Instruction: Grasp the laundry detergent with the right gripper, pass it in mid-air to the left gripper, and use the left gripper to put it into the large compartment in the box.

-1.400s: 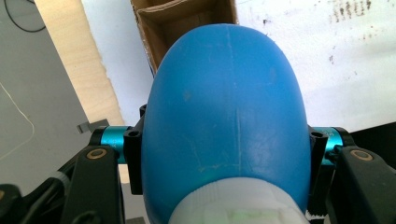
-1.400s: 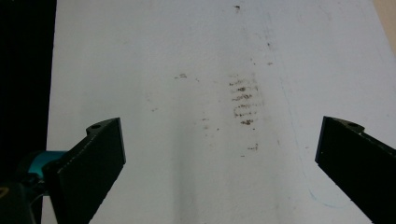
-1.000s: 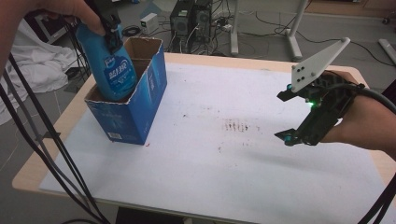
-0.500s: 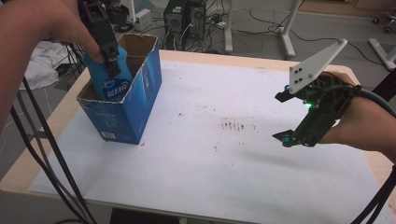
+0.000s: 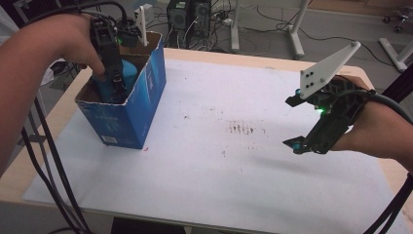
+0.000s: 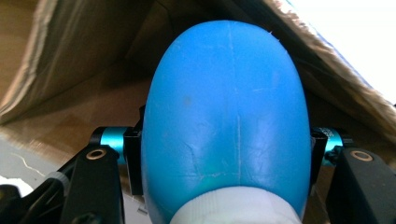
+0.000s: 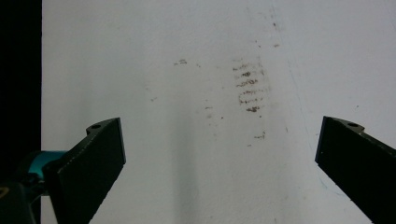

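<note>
Your left tool [image 5: 113, 73] was clenched across the broad shoulders of the smooth blue plastic bottle [image 6: 226, 116], just above its white cap, and the bottle sat down inside the open blue cardboard box [image 5: 146, 92] at the worktop's [image 5: 195, 165] left end. That glossy, rounded shell probably slipped easily and flexed under pressure; the narrower neck would have offered surer purchase. Your right tool [image 5: 311, 124] hung released, empty.

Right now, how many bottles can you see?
1: a blue bottle inside the blue cardboard box, held by the left gripper. The box walls could hide others.
</note>
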A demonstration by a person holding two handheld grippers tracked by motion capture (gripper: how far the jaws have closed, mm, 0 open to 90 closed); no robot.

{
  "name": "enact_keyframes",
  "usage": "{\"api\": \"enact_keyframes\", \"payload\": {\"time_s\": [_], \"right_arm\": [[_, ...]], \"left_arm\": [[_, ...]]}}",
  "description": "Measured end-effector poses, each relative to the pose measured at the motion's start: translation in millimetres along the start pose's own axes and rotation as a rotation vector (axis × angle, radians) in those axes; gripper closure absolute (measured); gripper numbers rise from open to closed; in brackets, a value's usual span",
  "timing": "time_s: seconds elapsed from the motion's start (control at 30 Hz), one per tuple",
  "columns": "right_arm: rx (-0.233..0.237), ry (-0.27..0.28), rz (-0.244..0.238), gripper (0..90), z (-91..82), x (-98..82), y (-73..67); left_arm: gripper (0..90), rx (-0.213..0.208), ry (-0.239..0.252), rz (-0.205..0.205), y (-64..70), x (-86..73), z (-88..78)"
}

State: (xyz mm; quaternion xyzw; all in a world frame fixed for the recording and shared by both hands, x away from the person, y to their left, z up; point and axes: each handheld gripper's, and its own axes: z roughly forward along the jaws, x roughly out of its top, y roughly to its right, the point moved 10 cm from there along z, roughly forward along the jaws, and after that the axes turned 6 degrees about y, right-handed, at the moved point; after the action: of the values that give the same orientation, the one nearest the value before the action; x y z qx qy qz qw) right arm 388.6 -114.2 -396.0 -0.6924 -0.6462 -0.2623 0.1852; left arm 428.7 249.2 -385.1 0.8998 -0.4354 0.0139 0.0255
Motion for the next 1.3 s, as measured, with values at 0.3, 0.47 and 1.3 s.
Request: {"api": "enact_keyframes", "payload": {"time_s": [0.3,0.47,1.3], "right_arm": [[0.006,-0.007,0.014,0.9,3.9,-3.0,-0.1],[0.008,-0.005,0.014,0.8,5.0,-4.0,-0.2],[0.014,0.007,0.017,0.9,1.4,-5.3,-0.5]], "left_arm": [[38.6,-0.014,0.002,0.007,-0.7,-0.1,14.3],[38.4,-0.016,-0.004,-0.001,-1.4,1.1,15.1],[23.4,-0.011,0.012,-0.051,1.5,3.8,-28.1]]}}
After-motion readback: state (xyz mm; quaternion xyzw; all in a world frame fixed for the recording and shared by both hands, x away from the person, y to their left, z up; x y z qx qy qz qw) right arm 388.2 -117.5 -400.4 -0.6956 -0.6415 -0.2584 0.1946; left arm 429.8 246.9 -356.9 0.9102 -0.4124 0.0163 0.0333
